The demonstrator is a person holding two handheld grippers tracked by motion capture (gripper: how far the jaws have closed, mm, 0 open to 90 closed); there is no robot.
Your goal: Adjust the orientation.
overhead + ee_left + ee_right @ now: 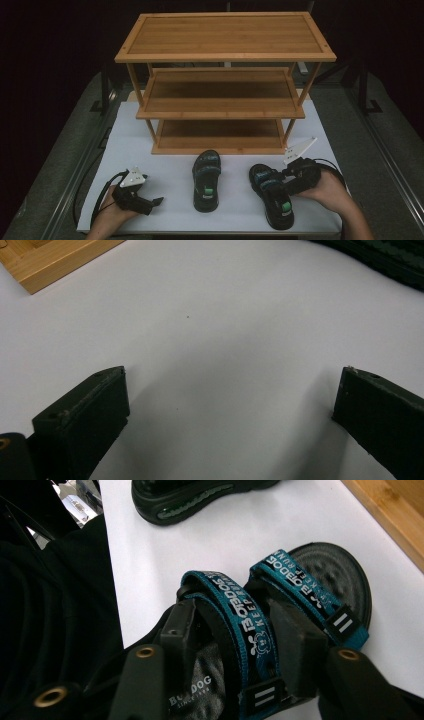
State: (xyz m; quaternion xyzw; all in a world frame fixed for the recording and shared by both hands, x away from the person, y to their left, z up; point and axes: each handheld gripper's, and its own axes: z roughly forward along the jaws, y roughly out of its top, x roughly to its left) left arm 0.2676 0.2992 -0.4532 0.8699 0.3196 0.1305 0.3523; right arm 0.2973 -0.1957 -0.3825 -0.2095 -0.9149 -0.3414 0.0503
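Two black sandals with teal straps lie on the white table (150,150) in front of a bamboo shelf (225,112). My right gripper (280,181) reaches from the right onto the right sandal (274,200). In the right gripper view, my right gripper (235,625) has one jaw on each side of the sandal's (327,575) rear teal strap (250,630), and both press against it. The left sandal (206,180) lies untouched in the middle. At the front left, my left gripper (157,202) rests low over the table, open with bare table between the jaws (227,395).
The shelf has three bare wooden tiers, and its bottom tier (220,135) stands just behind the sandals. A shelf corner (45,260) and the left sandal's sole (390,260) edge the left gripper view. Dark floor surrounds the table.
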